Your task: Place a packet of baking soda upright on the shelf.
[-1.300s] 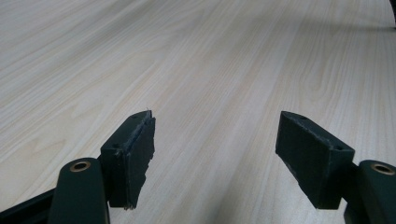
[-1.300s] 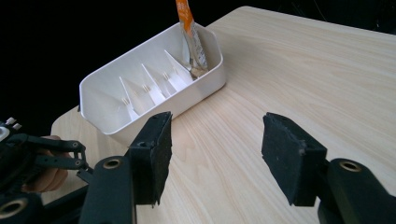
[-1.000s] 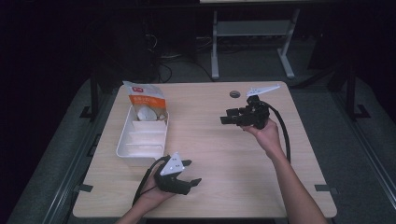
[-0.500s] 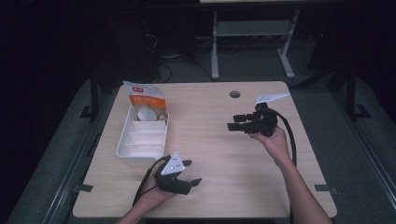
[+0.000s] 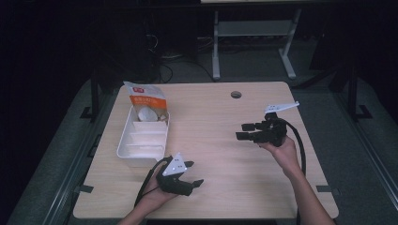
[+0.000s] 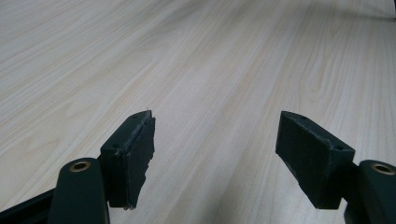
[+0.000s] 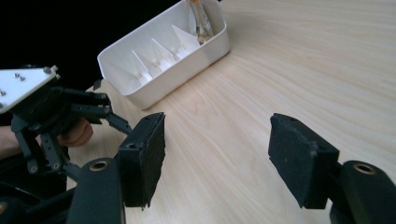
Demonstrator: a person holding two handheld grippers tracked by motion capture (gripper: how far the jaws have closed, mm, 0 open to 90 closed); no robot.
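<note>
The left gripper (image 5: 196, 183) is a black two-jaw tool topped by a grey three-cornered plate (image 5: 175, 164) with small dark screws; a black cable (image 5: 145, 183) trails from it. The right gripper (image 5: 245, 131) is black too, with a pale plate (image 5: 280, 107) and a thick black looping cable (image 5: 299, 143). Both forearms are bare, without sleeves. The jaws carry flat black pads (image 7: 299, 156) and brass-ringed holes (image 7: 98, 165).

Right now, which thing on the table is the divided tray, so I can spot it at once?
Start at the wooden table and go to its left edge. The white tray lies there lengthwise, split by partitions into compartments. An orange and white bag stands in its far end; nothing else on the table is a white box.
</note>
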